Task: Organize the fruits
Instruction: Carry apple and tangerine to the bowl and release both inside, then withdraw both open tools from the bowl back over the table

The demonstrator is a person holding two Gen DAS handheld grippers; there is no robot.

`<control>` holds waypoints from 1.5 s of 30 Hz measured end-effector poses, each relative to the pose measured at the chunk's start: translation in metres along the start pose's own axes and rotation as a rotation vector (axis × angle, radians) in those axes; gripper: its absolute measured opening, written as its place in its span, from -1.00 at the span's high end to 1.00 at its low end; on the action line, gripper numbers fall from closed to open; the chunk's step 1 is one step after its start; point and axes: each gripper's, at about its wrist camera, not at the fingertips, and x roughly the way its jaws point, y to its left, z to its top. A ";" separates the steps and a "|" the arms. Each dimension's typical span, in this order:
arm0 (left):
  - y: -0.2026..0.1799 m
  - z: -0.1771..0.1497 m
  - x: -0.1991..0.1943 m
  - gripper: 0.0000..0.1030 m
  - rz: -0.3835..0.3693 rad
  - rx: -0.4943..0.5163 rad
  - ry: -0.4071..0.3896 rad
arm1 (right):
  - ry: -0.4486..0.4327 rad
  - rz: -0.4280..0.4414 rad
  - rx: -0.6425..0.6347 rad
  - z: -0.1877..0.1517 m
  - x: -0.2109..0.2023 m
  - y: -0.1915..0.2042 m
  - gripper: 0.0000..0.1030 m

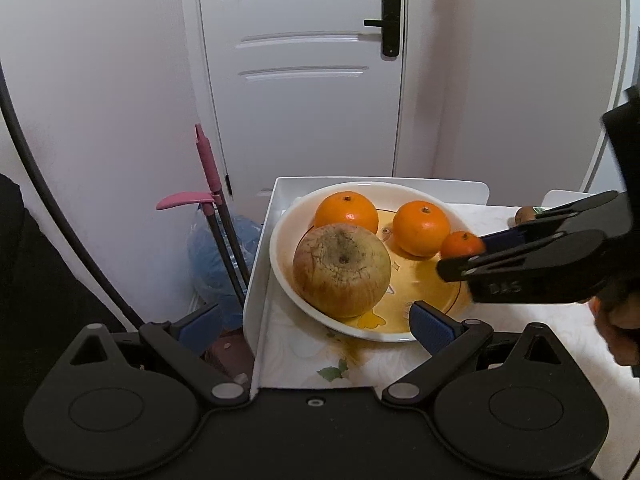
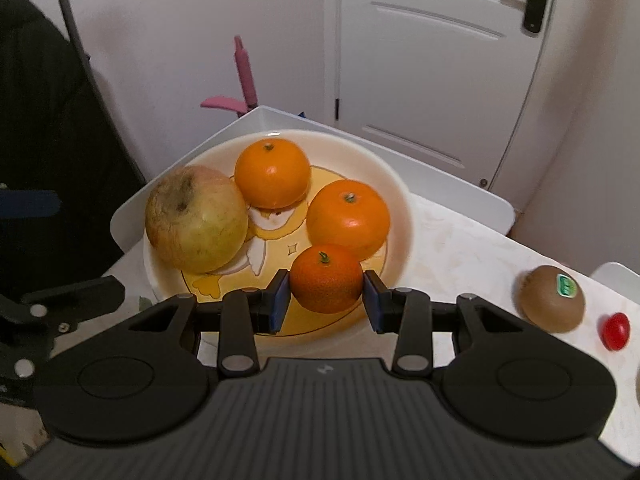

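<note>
White walls and a panelled door (image 1: pixel 304 68) stand behind a small table (image 2: pixel 460 240) with a pale patterned top. On it sits a wide bowl (image 2: pixel 400 200) with a yellow cartoon bottom, holding a big blotchy apple (image 2: pixel 196 220), two oranges (image 2: pixel 272 172) and, at the near right edge, a small tangerine (image 2: pixel 326 278).

Right gripper (image 2: pixel 326 300) has its blue pads (image 2: pixel 280 300) against both sides of the tangerine, grasping it over the bowl. Left gripper (image 1: pixel 316 320) hangs spread wide and empty at the bowl's near rim.

I judge the tangerine light, with soft loose skin that bruises if squeezed hard; holding it across its widest part, as now, looks right. The smooth oranges would likely be slippery.

Right of the bowl, well apart, lie a kiwi (image 2: pixel 554 300) and a small red fruit (image 2: pixel 616 330). The nearer orange sits just beside the tangerine and could be nudged.
</note>
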 end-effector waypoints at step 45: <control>-0.033 0.029 -0.064 -0.97 -0.082 0.057 -0.113 | -0.167 -0.312 0.316 -0.047 -0.173 -0.053 -0.99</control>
